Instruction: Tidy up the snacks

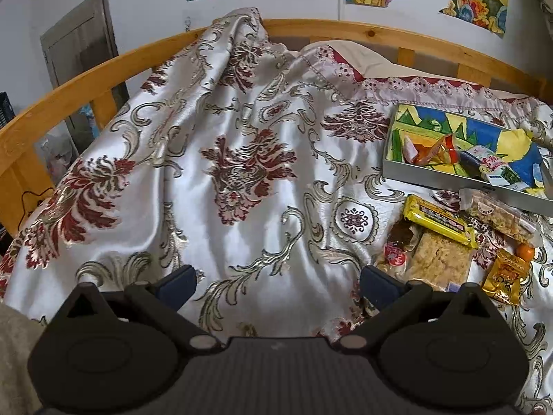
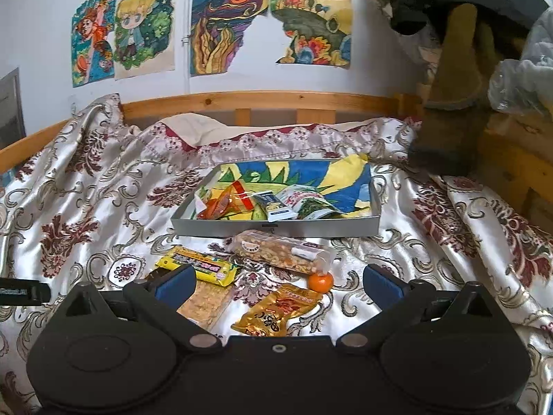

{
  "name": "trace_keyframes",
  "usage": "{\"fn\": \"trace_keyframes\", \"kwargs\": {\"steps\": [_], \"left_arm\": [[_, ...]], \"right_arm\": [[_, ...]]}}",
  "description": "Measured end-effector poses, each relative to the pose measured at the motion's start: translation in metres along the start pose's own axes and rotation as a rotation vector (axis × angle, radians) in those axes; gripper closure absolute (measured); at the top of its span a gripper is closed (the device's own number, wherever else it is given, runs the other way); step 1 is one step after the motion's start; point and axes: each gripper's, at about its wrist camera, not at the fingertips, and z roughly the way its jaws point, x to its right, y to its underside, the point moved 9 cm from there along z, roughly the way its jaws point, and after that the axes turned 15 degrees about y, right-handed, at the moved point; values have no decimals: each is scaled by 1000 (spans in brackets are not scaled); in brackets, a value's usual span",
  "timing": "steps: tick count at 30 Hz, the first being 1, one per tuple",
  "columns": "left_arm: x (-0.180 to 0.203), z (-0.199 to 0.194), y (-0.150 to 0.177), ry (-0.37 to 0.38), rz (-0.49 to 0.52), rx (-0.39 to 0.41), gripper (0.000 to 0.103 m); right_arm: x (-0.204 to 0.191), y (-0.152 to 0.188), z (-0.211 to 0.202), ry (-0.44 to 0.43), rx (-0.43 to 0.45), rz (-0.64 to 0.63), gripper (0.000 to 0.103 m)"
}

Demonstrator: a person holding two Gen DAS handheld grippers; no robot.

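Snacks lie loose on the bed's satin cover, at six o'clock of the shallow tray [image 2: 273,227] that already holds several packets; right tongs [image 2: 276,282] gape wide, grasping nothing, above the gold foil pouch [image 2: 276,314], with the small orange [image 2: 320,282] at its one o'clock and the clear nut bar [image 2: 281,252] at twelve; left tongs [image 1: 278,282] likewise released, over bare cover, the yellow bar [image 1: 439,221] off at two o'clock; the pouch looks light, crinkly and slippery, so pinching its flat sealed edge seems safest; the orange would roll and bruise if squeezed.
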Motion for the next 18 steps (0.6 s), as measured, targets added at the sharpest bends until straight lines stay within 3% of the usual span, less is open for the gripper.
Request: {"fn": "trace_keyframes", "kwargs": {"steps": [8,18], "left_arm": [[23,19,-7,44,68,-46,0],[61,67,-32,199,221,-191,0]], "right_arm": [[1,-6,15,-67,-23,1,1],[-11,-5,50,-137,-57,-36,1]]}}
